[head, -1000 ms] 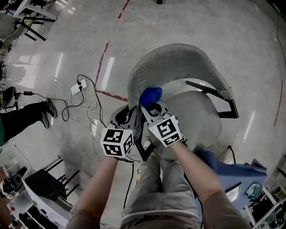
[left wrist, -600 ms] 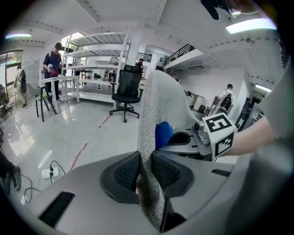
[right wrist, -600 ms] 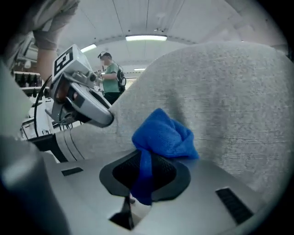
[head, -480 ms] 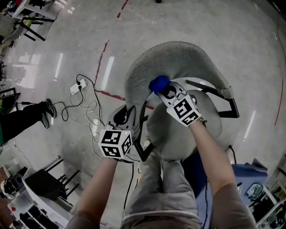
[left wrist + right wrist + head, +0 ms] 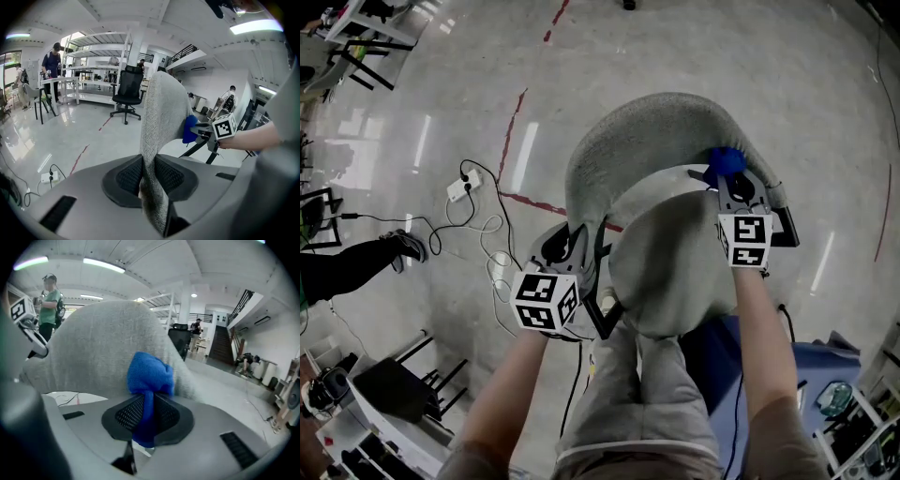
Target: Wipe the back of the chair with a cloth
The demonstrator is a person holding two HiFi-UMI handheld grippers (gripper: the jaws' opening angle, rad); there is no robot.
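A grey fabric chair back [image 5: 661, 127] curves around a round grey seat [image 5: 675, 262]. My left gripper [image 5: 567, 246] is shut on the left edge of the chair back [image 5: 157, 140], with the fabric pinched between its pads. My right gripper [image 5: 733, 187] is shut on a bunched blue cloth [image 5: 727, 160], which presses on the inner face of the back near its right end. In the right gripper view the blue cloth [image 5: 149, 380] sticks out from between the pads against the grey chair back [image 5: 93, 348].
A black armrest [image 5: 773, 220] runs along the chair's right side. Cables and a white power strip [image 5: 465, 181] lie on the shiny floor at the left. A person's leg [image 5: 356, 248] stands at far left. Shelving and a blue item [image 5: 787, 366] sit at lower right.
My right gripper has swept the blue cloth along the inner face of the chair back, from its left end to its right end. The left gripper has stayed clamped on the edge.
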